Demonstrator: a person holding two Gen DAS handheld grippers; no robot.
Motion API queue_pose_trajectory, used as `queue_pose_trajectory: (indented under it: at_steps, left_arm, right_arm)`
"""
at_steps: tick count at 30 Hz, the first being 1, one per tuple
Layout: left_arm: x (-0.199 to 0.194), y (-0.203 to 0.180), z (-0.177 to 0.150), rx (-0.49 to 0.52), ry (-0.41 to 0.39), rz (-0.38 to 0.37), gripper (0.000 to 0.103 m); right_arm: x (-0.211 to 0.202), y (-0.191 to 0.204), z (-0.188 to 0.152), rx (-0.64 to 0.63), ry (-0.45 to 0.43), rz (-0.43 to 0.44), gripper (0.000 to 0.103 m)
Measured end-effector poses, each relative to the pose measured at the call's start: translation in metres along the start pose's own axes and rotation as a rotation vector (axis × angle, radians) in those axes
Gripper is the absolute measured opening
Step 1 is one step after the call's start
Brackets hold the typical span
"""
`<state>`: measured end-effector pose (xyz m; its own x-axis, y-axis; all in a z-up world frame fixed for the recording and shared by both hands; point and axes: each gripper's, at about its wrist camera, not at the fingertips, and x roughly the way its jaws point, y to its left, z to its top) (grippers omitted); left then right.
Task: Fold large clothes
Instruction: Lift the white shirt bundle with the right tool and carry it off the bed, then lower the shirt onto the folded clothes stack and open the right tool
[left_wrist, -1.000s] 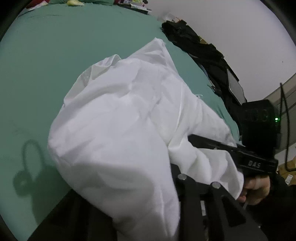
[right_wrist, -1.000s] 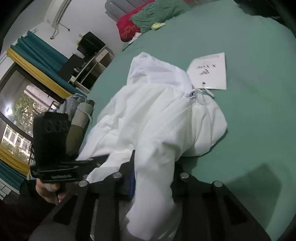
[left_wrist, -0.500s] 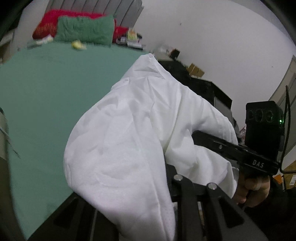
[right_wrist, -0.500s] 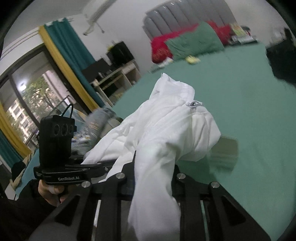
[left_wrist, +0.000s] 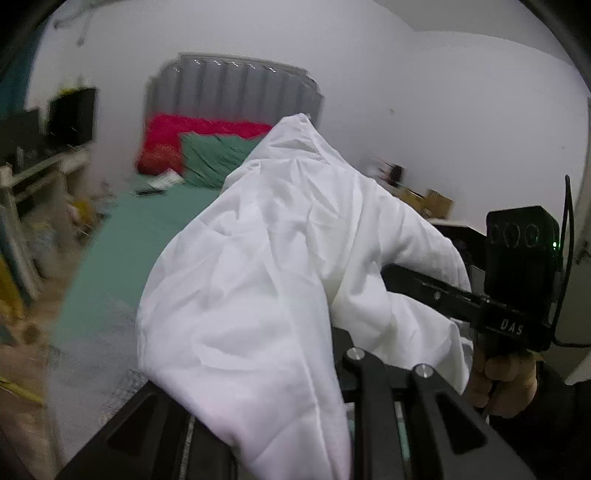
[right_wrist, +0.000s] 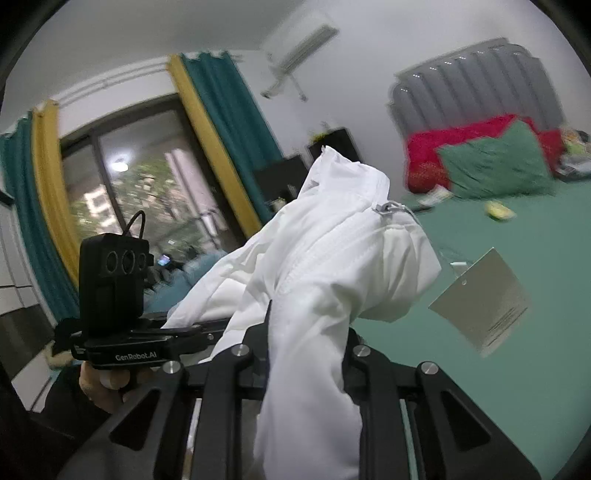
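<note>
A large white zip-up jacket (left_wrist: 266, 280) hangs bunched in the air above the green bed (left_wrist: 122, 258). My left gripper (left_wrist: 295, 376) is shut on its fabric, which drapes over and hides the fingertips. My right gripper (right_wrist: 306, 343) is shut on the same jacket (right_wrist: 332, 266) near the zipper; a paper tag (right_wrist: 484, 302) dangles from it. The right gripper also shows in the left wrist view (left_wrist: 443, 291), and the left gripper shows in the right wrist view (right_wrist: 192, 328), both buried in cloth.
Red pillow (right_wrist: 443, 158) and green pillow (right_wrist: 495, 166) lie at the grey headboard (left_wrist: 229, 92). A window with teal and yellow curtains (right_wrist: 221, 140) is to the left. A desk (left_wrist: 44, 166) stands beside the bed. Small items lie on the bed (right_wrist: 498, 212).
Both grippers have risen and tilted upward with the jacket, lifting it off the bed. The views swung from the bedsheet up to the headboard and walls.
</note>
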<state>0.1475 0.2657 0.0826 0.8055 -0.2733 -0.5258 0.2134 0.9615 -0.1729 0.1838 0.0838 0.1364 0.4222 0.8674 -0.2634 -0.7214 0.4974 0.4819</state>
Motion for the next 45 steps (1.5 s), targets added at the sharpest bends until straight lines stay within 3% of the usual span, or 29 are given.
queue_pose_trajectory:
  at_steps: [4,7,9,11,13,14,15,17,20,21,23,24,25,28,33,36,41,45]
  left_arm:
    - [-0.035,0.059,0.018,-0.049,-0.030,0.061,0.019]
    - [-0.048,0.120,0.010,-0.132,-0.012,0.092,0.022]
    - [-0.024,0.161,-0.011,-0.246,0.070,0.117,0.026]
    - [0.007,0.206,-0.047,-0.331,0.194,0.232,0.035]
    - [0.039,0.241,-0.093,-0.384,0.295,0.316,0.035]
    - [0.054,0.254,-0.116,-0.418,0.350,0.334,0.035]
    - [0.065,0.263,-0.137,-0.447,0.384,0.341,0.035]
    - [0.069,0.262,-0.153,-0.454,0.325,0.311,0.037]
    - [0.063,0.265,-0.146,-0.466,0.275,0.310,0.040]
    - [0.058,0.267,-0.141,-0.467,0.263,0.323,0.041]
    - [0.040,0.257,-0.149,-0.452,0.232,0.358,0.052]
    - [0.043,0.251,-0.145,-0.444,0.218,0.368,0.053]
    - [0.033,0.247,-0.140,-0.434,0.201,0.376,0.054]
    - [0.015,0.237,-0.133,-0.420,0.177,0.373,0.059]
    - [0.007,0.221,-0.144,-0.400,0.208,0.423,0.061]
    - [-0.006,0.209,-0.151,-0.420,0.185,0.425,0.066]
    - [-0.031,0.175,-0.152,-0.401,0.079,0.462,0.080]
    - [-0.046,0.132,-0.146,-0.361,0.028,0.493,0.081]
  right_arm:
    - [0.077,0.022,0.021,0.029,0.013,0.120,0.019]
    - [0.132,0.023,0.006,0.092,0.084,0.183,0.019]
    - [0.170,0.016,-0.019,0.154,0.168,0.193,0.020]
    - [0.218,-0.003,-0.061,0.234,0.291,0.184,0.020]
    - [0.263,-0.020,-0.119,0.252,0.428,0.103,0.028]
    - [0.273,-0.026,-0.137,0.258,0.439,0.097,0.029]
    - [0.272,-0.032,-0.147,0.264,0.381,0.135,0.029]
    - [0.269,-0.034,-0.149,0.246,0.339,0.154,0.029]
    - [0.268,-0.022,-0.142,0.170,0.376,0.123,0.031]
    - [0.267,-0.017,-0.135,0.143,0.384,0.104,0.036]
    - [0.251,-0.024,-0.121,0.103,0.352,0.038,0.063]
    - [0.239,-0.023,-0.114,0.080,0.313,0.017,0.084]
    - [0.224,-0.019,-0.107,0.058,0.261,0.021,0.090]
    - [0.204,-0.011,-0.103,0.003,0.230,0.014,0.090]
    - [0.223,-0.005,-0.144,-0.069,0.400,-0.093,0.090]
    - [0.212,-0.012,-0.149,0.003,0.365,-0.106,0.090]
    - [0.172,0.003,-0.132,-0.025,0.307,-0.156,0.091]
    - [0.133,0.010,-0.126,-0.042,0.315,-0.197,0.091]
